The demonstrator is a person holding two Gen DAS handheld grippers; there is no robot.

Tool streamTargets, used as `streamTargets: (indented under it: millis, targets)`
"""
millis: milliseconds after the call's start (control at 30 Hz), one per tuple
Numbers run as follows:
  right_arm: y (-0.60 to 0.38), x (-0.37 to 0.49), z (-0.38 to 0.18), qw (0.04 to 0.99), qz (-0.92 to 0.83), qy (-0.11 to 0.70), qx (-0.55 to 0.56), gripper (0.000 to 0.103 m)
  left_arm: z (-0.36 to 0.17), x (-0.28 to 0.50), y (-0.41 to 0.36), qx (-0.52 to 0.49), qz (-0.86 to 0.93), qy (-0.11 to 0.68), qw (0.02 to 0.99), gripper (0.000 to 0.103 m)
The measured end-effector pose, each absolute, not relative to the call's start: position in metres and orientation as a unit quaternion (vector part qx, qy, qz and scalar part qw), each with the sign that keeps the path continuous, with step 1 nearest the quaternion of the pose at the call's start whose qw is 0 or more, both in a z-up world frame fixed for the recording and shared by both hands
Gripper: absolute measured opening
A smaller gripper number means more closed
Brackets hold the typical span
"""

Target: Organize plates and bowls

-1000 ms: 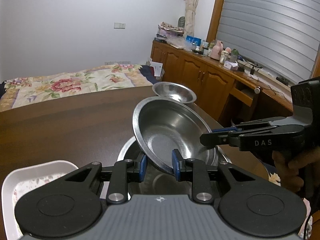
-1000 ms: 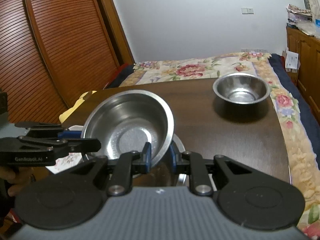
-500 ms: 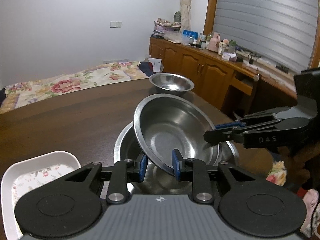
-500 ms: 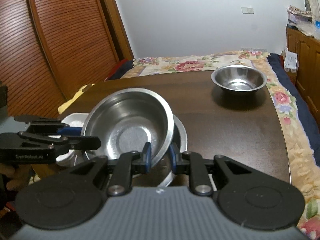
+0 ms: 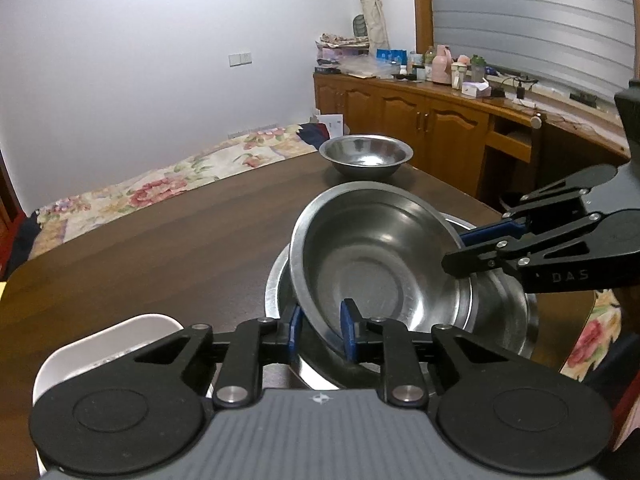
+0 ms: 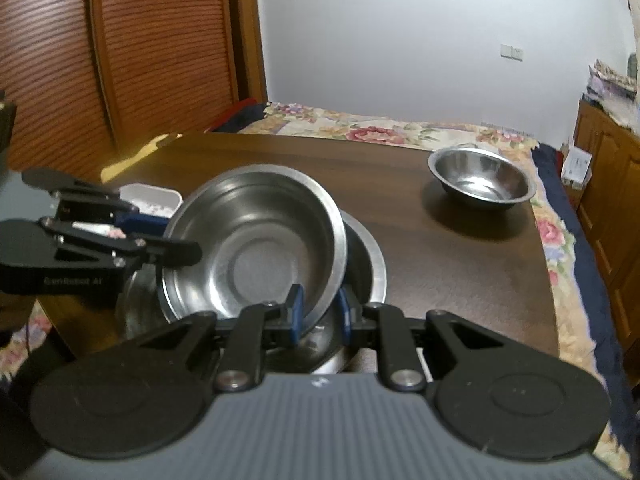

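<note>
Two handheld grippers hold one stainless steel bowl [image 5: 384, 256] by opposite sides of its rim. The left gripper [image 5: 320, 330] has its blue pads on either side of the rim's near edge in its own view; its jaws are closing, with the rim between them. The right gripper [image 6: 318, 314] pinches the opposite edge of the same rim, its jaws narrowly set with the rim wall between the pads.

The held bowl sits tilted inside a larger steel basin [image 5: 500, 320], which rests on the dark wooden table [image 5: 160, 248]. Whether the bowl's underside touches the basin's floor cannot be told (the contact zone is hidden by the bowl itself).

A second, smaller steel bowl [image 6: 482, 180] stands upright near the far edge of the table, well apart from the basin. A white rectangular dish [image 5: 104, 344] with a floral pattern inside lies on the table just beside the basin, on the left gripper's side.

Beyond the table lies a bed with a floral bedspread [image 5: 160, 188]. A wooden cabinet [image 5: 420, 120] carrying assorted bottles and boxes runs along the window wall. In the right wrist view, slatted wooden doors [image 6: 120, 60] fill the upper left.
</note>
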State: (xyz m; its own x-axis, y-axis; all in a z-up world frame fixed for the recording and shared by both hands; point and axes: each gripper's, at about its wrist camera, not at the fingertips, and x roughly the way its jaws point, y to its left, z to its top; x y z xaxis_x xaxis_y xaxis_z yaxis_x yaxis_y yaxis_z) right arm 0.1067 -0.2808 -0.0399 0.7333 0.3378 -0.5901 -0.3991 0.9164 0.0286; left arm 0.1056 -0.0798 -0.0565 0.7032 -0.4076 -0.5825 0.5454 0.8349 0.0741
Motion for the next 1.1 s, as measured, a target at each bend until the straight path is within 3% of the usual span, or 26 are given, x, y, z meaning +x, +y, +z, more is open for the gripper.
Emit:
streamTargets:
  millis: [267,933,1100]
  targets:
    - [-0.279,0.103,-0.033,0.923,0.206,0.314,-0.089,0.014,-0.061,0.103,-0.085,0.143,-0.255,0.279,0.915,0.021]
    - [-0.273,0.112,-0.04,0.931,0.195,0.302,-0.063,0.014,-0.065,0.112,-0.083,0.13,-0.228,0.275,0.925,0.018]
    - [-0.276,0.113,-0.04,0.936,0.193,0.292,-0.039,0.016,-0.064,0.113,-0.082,0.116,-0.227,0.278,0.926,0.022]
